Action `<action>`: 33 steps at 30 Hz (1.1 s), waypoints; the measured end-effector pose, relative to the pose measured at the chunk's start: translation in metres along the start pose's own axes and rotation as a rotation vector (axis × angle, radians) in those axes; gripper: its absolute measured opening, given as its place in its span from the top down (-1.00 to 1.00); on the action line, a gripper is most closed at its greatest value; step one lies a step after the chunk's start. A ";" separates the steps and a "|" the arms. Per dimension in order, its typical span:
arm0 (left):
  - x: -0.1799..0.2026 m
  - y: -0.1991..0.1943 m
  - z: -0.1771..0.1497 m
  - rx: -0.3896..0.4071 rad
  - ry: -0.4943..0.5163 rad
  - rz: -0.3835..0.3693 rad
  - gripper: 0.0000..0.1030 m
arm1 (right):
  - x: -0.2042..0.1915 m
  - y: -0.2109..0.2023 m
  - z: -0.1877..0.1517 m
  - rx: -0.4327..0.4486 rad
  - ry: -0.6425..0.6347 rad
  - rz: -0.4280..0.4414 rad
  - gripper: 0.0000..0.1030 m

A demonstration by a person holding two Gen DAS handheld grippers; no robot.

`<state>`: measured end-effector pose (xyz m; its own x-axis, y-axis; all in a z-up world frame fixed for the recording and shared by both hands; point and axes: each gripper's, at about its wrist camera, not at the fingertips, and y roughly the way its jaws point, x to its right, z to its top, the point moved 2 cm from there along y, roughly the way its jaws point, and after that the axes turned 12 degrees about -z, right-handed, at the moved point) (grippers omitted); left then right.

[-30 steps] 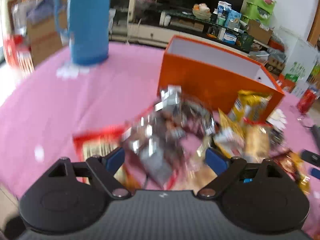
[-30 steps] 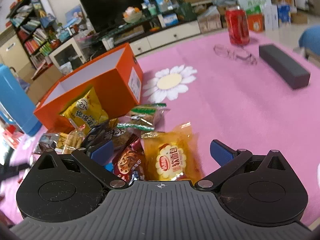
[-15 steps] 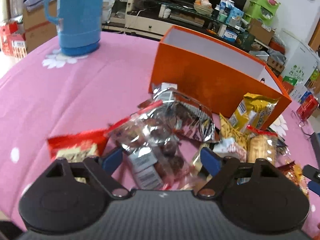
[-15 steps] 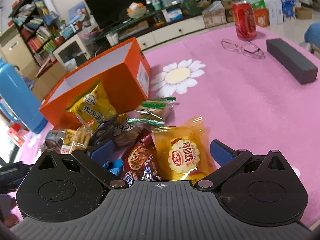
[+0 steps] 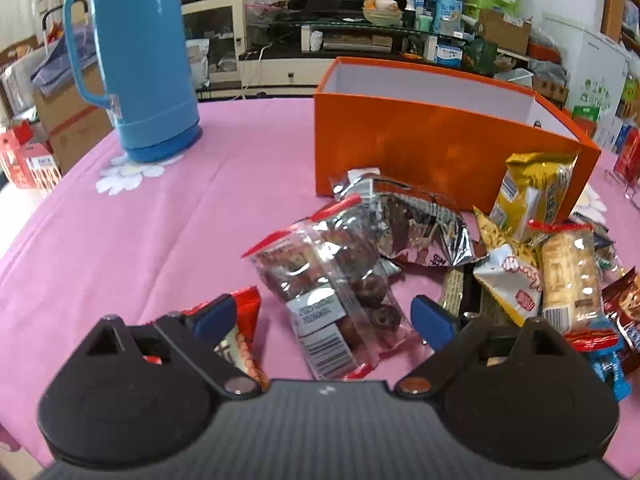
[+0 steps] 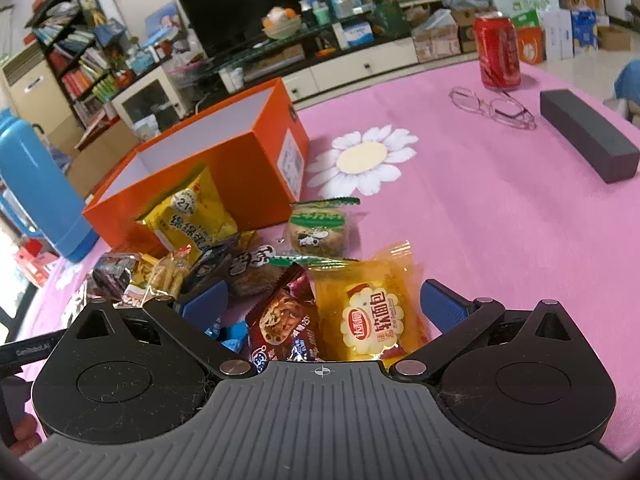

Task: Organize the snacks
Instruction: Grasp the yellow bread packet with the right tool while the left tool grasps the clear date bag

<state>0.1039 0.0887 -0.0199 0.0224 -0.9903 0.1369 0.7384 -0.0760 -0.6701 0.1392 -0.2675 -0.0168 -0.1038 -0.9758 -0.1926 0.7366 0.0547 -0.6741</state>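
An open orange box (image 5: 440,140) stands on the pink tablecloth, with a pile of snack packets in front of it. My left gripper (image 5: 324,316) is open, its jaws on either side of a clear bag of dark round snacks (image 5: 332,292); a red packet (image 5: 240,332) lies under its left finger. My right gripper (image 6: 324,304) is open above an orange bread packet (image 6: 372,312) and a dark red cookie packet (image 6: 284,320). The box also shows in the right wrist view (image 6: 224,168), with a yellow packet (image 6: 192,216) leaning on it.
A tall blue thermos (image 5: 140,60) stands at the far left of the table. A red soda can (image 6: 498,54), glasses (image 6: 492,106) and a dark long case (image 6: 584,134) lie at the far right. A TV stand and shelves are behind the table.
The left gripper has pulled back and steadied, so the clear bag now lies between its jaws. The right gripper has shifted slightly over the bread and cookie packets.
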 end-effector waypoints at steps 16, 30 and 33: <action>-0.006 0.021 0.000 -0.050 -0.005 -0.038 -0.83 | 0.007 0.016 -0.014 -0.018 -0.113 -0.149 -0.64; -0.028 0.016 -0.003 -0.006 -0.086 -0.096 -0.69 | 0.012 0.028 -0.014 -0.070 -0.085 -0.239 -0.74; -0.025 0.018 -0.003 -0.009 -0.075 -0.089 -0.64 | 0.008 0.030 -0.014 -0.073 -0.105 -0.248 -0.76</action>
<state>0.1147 0.1114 -0.0380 0.0071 -0.9682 0.2502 0.7338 -0.1649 -0.6590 0.1514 -0.2703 -0.0489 -0.2023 -0.9776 0.0577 0.6466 -0.1776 -0.7419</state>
